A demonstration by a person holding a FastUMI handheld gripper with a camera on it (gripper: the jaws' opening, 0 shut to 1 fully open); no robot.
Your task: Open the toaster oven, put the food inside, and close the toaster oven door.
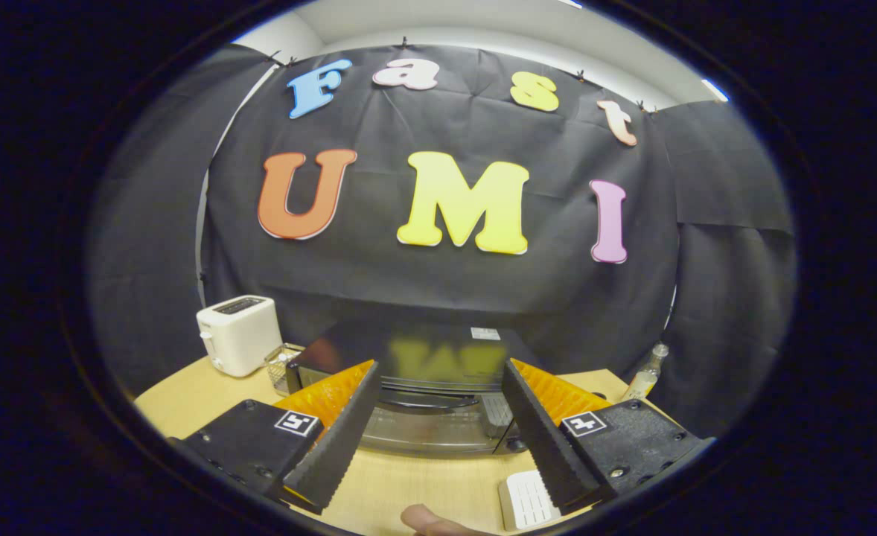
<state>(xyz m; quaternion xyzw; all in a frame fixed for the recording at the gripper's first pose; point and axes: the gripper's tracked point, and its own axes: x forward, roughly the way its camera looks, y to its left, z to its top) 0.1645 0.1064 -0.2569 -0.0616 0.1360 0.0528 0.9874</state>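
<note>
A: Toaster oven (427,406) sides hidden behind the spread tool (438,435) fingers; door contents too blurred to tell.
B: Fingertip (427,519) and white ridged block (525,500) cut off below.

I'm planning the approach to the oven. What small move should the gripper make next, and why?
Probably ease forward and down toward the door handle. The gripper is open, fingers spread and holding nothing, and the toaster oven sits just ahead between them with its door shut, so the handle has to be reached before anything goes inside.
</note>
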